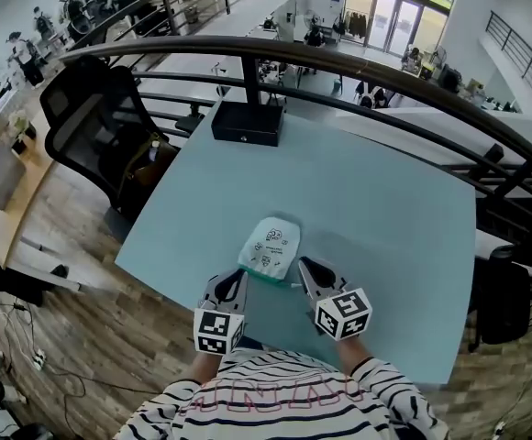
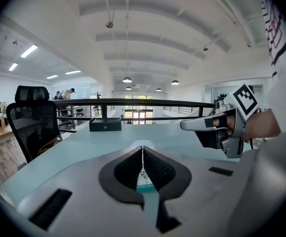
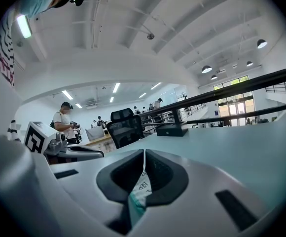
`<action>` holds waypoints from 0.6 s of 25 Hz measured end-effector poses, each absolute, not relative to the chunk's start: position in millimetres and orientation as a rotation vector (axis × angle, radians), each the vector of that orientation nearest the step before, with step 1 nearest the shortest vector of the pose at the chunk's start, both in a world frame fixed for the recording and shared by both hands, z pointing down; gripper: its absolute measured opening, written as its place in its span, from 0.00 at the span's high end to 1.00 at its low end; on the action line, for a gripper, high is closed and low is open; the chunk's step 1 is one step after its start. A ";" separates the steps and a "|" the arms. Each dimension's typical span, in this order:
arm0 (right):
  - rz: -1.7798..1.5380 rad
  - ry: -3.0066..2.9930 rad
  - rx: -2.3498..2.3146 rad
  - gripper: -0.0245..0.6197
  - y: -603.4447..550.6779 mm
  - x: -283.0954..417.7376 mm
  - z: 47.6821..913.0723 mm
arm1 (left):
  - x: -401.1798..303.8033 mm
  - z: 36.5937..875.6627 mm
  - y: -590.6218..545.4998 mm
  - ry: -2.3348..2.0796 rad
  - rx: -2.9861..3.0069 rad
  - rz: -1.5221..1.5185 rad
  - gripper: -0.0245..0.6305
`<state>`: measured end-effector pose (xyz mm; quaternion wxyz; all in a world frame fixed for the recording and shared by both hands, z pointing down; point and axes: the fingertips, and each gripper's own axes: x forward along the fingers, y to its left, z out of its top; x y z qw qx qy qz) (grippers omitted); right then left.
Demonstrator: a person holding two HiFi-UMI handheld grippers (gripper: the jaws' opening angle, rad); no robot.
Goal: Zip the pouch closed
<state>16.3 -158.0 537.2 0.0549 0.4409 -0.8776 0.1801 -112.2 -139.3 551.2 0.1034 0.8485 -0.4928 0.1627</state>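
1 pale blue bench (image 1: pixel 385 209) fills the head view. Black office chair (image 1: pixel 92 117) stands off its far-left corner, black box (image 1: pixel 246 123) at the far edge. White printed pouch (image 1: pixel 271 248) with a teal edge lies flat near the front edge. 2 grippers at its near end: left gripper (image 1: pixel 239 275) jaws clenched on the near-left corner, right gripper (image 1: pixel 304 266) jaws clenched on the near-right corner.

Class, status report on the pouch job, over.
Left gripper and right gripper shut, empty. Pouch flat on table, just ahead. Zip unreadable. Nothing in the way.
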 end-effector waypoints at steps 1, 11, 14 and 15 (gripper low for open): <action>0.548 -2.662 1.342 0.92 -158.0 17.4 537.1 | -111.9 551.2 -139.1 -1.452 2.504 0.479 0.92; 0.504 -2.607 1.327 0.92 -151.9 10.5 541.1 | -121.7 551.6 -136.8 -1.459 2.503 0.466 0.92; 0.498 -2.605 1.324 0.92 -150.4 10.6 540.7 | -121.5 550.5 -136.1 -1.464 2.504 0.459 0.92; 0.494 -2.604 1.323 0.92 -149.8 10.4 540.2 | -121.6 550.2 -135.7 -1.465 2.504 0.457 0.92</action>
